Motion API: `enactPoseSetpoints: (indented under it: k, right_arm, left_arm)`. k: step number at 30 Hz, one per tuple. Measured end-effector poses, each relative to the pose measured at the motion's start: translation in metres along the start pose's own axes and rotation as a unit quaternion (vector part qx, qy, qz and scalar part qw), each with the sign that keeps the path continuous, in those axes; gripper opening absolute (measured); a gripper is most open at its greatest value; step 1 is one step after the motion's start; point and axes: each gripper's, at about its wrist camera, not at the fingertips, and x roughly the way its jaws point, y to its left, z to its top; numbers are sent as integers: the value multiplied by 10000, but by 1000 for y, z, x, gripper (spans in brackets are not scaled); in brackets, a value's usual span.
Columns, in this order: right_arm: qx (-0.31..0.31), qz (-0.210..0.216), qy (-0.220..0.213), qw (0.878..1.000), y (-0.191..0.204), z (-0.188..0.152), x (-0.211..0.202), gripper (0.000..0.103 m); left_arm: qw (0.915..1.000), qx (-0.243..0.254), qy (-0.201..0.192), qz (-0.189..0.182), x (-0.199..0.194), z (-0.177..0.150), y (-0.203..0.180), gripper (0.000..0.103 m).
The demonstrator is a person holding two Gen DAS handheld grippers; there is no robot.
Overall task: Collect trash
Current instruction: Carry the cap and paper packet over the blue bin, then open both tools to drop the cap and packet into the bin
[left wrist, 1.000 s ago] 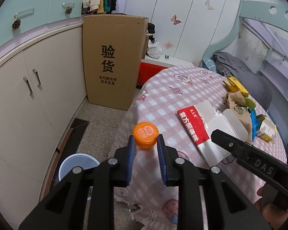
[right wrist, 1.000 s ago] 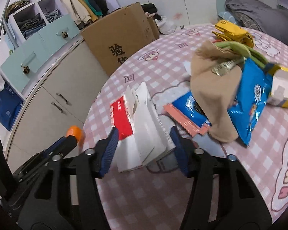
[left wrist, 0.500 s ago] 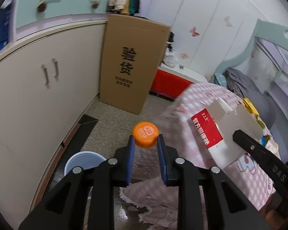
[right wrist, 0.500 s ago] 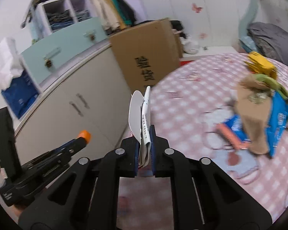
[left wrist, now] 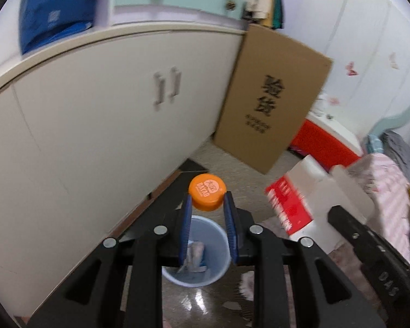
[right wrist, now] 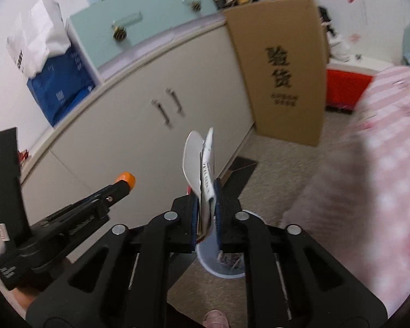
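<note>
At the lower middle of the left wrist view, the left claw (left wrist: 207, 214) pinches an orange bottle cap (left wrist: 207, 195) directly over the pale blue trash bin (left wrist: 218, 262) on the floor. The right claw (right wrist: 206, 207) is clamped on a flattened red-and-white carton (right wrist: 202, 169), upright at centre frame, with the bin (right wrist: 205, 257) showing just below it.

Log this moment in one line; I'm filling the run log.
left hand-held gripper: shut on cap | right hand-held gripper: shut on carton | both above bin
</note>
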Motion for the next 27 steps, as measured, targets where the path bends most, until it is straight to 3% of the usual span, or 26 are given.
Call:
enactPoseSetpoints:
  k: [1, 3, 9, 16, 27]
  right_arm:
    - [12, -37, 83, 10000, 0, -3, 10, 36]
    - [57, -242, 282, 9993, -2, -10, 28, 58]
    - [193, -306, 489, 9981, -8, -26, 33, 61]
    - [15, -620, 190, 9979, -4, -25, 6, 72]
    - [-21, -825, -244, 9963, -10, -13, -30, 79]
  left_arm:
    - [10000, -30, 33, 88, 5, 0, 6, 23]
    - [9996, -88, 188, 181, 15, -1, 18, 23]
    - [9983, -129, 523, 216, 37, -10, 32, 23]
    - [9979, -4, 638, 105, 38, -18, 18, 23]
    - [9980, 77, 628, -58, 32, -16, -1, 24]
